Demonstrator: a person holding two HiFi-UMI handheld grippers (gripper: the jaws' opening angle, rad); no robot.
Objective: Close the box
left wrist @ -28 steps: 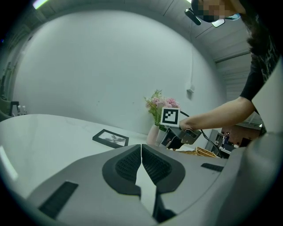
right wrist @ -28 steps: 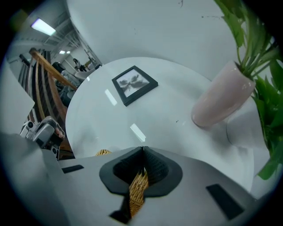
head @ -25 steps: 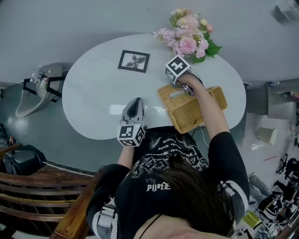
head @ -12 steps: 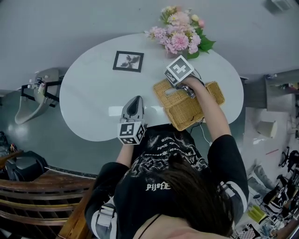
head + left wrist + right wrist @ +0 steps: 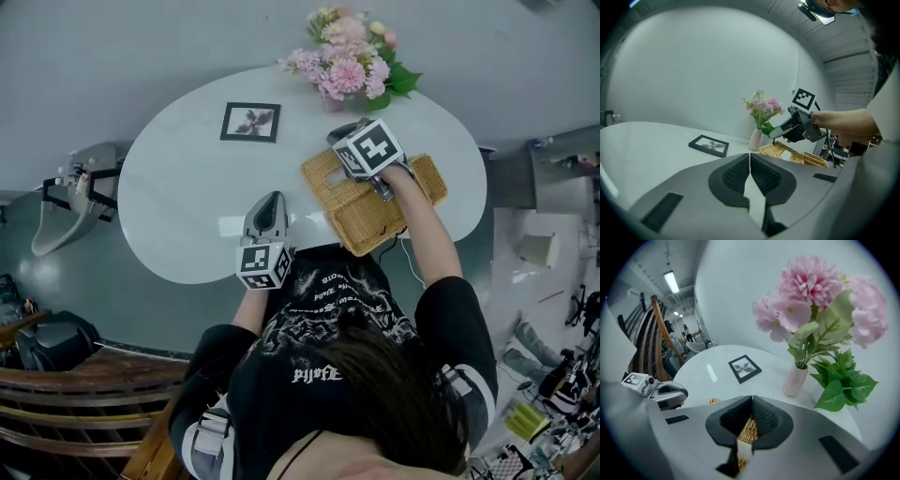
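A woven wicker box [image 5: 375, 220] lies at the right of the white oval table [image 5: 187, 178]. Its lid with a slot [image 5: 323, 173] is spread flat to the left, and an open basket part [image 5: 429, 180] lies to the right. My right gripper [image 5: 337, 136] hovers just over the lid, shut with nothing held. In the right gripper view its jaws [image 5: 751, 399] meet, and wicker [image 5: 748, 430] shows below them. The left gripper view shows that gripper [image 5: 772, 134] clear of the wicker [image 5: 787, 152]. My left gripper [image 5: 270, 200] rests near the table's front edge, shut and empty [image 5: 750, 161].
A vase of pink flowers [image 5: 345, 61] stands at the table's far edge, just behind the box. A black picture frame [image 5: 250, 122] lies flat at the far left. A wooden chair [image 5: 84, 394] stands beside the person at the lower left.
My right gripper has shifted slightly right and nearer over the box. The left gripper has stayed where it was.
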